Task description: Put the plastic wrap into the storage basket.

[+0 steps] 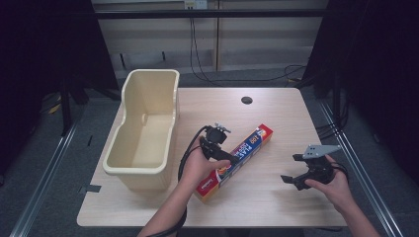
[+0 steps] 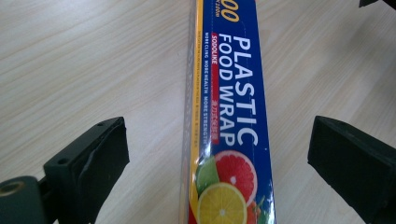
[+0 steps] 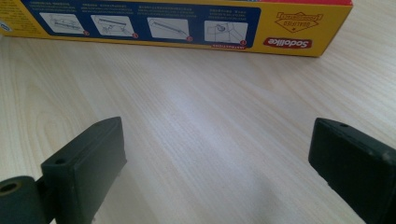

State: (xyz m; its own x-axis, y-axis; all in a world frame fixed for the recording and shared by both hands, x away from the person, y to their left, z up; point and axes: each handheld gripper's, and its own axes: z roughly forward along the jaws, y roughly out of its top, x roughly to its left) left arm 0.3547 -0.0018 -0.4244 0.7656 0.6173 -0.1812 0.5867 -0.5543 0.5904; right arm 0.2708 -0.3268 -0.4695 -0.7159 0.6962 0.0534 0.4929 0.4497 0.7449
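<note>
The left hand-held gripper (image 1: 223,154) hovers wide open astride a plastic food wrap box (image 1: 237,160) on the bench (image 1: 276,197); the right hand-held gripper (image 1: 291,178), open and empty, waits nearby.

Light wood table (image 1: 276,106), round grommet hole (image 1: 246,100). Grey floor (image 1: 44,163), metal rails (image 1: 39,185). Pale wall panels (image 1: 257,44), black cables (image 1: 197,59). Dark sides.

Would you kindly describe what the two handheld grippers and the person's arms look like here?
Both tools are black. The left gripper trails a black cable that loops back along the forearm and has small silver fittings on top. The right gripper carries a grey three-cornered plate. In the gripper views, each jaw is a blocky black slab with a small hole. The forearms are bare, with no sleeves visible.
</note>
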